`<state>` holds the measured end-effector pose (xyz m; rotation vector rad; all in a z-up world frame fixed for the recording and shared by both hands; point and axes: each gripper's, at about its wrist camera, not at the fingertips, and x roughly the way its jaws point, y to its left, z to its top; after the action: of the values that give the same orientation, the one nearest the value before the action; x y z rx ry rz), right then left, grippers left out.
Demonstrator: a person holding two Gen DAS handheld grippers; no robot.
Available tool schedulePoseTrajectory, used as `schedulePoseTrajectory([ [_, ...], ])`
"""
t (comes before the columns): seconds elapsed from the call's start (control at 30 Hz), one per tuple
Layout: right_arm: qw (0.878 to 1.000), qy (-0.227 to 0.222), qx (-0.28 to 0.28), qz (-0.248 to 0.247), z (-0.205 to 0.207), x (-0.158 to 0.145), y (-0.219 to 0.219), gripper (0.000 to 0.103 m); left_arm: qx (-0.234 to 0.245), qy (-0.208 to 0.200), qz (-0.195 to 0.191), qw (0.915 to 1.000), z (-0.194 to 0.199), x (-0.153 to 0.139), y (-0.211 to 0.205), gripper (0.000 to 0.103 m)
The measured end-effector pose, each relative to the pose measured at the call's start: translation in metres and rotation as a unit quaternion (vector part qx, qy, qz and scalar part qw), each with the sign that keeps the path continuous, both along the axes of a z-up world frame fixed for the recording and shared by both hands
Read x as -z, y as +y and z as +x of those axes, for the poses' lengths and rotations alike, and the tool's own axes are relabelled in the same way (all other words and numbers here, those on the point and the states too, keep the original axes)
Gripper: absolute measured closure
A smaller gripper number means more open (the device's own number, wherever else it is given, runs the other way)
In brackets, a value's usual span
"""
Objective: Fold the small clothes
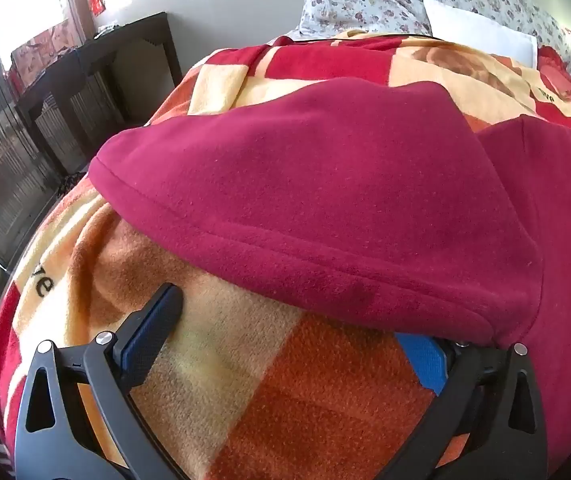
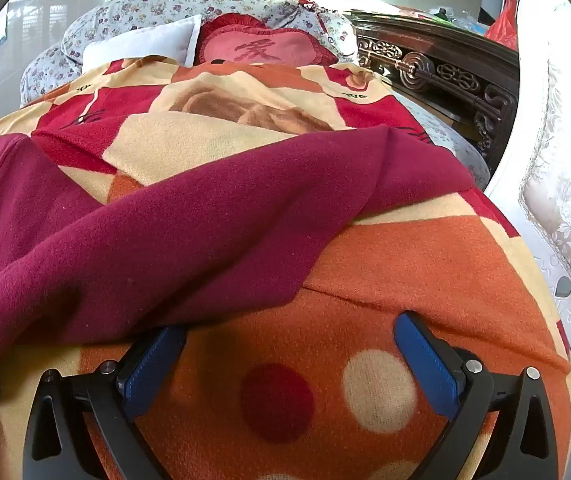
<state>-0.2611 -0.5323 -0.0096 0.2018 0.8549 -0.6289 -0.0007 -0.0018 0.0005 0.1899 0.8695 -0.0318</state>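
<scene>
Nearest the left wrist camera, the left gripper (image 1: 297,320) sits low over the orange, cream and red patterned fleece blanket (image 1: 245,380) that covers the bed. Its jaws are spread wide and released: the left blue pad stands bare on the blanket, while the right blue pad is partly tucked under the near hem of the magenta fleece garment (image 1: 325,192) (whether it touches the cloth cannot be told). The garment lies spread across the blanket, its stitched hem running from the far left down to the near right, with more of it draped along the right edge of that view.

In the right wrist view, the right gripper (image 2: 289,334) is likewise spread open, gripping nothing. Its left blue pad sits just at the near edge of the magenta fleece garment (image 2: 165,220); its right pad rests over bare patterned blanket (image 2: 405,260), close to a red dot and a white dot in the print. Here the garment lies on the left and middle of the blanket, its edge slanting from the far right down toward the near left.

At the far end of the bed lie a floral quilt (image 2: 157,4), a white pillow (image 2: 145,42) and a red frilled cushion (image 2: 265,50). A dark carved wooden headboard (image 2: 437,68) stands at the far right.
</scene>
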Motion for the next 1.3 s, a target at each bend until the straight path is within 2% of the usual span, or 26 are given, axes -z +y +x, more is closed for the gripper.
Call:
schedulePoseTrajectory([
  [0.33,1.000,0.000,-0.001,0.000,-0.001,0.000,0.000,0.000,-0.001,0.003,-0.011,0.9999,-0.002,-0.001,-0.002,0.001],
  [0.5,1.000,0.000,-0.001,0.000,-0.002,-0.001,0.000,0.000,-0.003,0.025,-0.009,0.9996,-0.001,-0.002,-0.002,0.001],
  [0.57,1.000,-0.001,-0.001,0.000,-0.002,-0.001,0.000,0.000,0.010,0.031,-0.005,0.9994,-0.008,-0.009,-0.005,0.001],
  [0.73,1.000,0.000,-0.001,-0.001,-0.002,-0.002,0.002,0.000,0.038,0.001,-0.003,0.9993,-0.042,-0.038,-0.010,0.001],
  [0.93,1.000,0.020,-0.013,0.012,-0.002,-0.008,0.005,0.000,0.070,0.011,-0.024,0.9972,-0.073,-0.061,-0.025,0.001],
  [1.0,0.999,0.017,-0.020,0.026,-0.013,-0.016,0.006,0.001,0.083,0.016,-0.029,0.9960,-0.082,-0.066,-0.030,0.001],
  [1.1,0.998,-0.028,-0.014,0.058,-0.046,-0.042,0.010,0.001,0.100,0.009,-0.034,0.9943,-0.098,-0.074,-0.041,0.001],
  [1.3,0.998,-0.042,-0.012,0.034,-0.104,-0.098,0.020,0.001,0.144,-0.001,-0.046,0.9885,-0.128,-0.087,-0.066,0.001],
])
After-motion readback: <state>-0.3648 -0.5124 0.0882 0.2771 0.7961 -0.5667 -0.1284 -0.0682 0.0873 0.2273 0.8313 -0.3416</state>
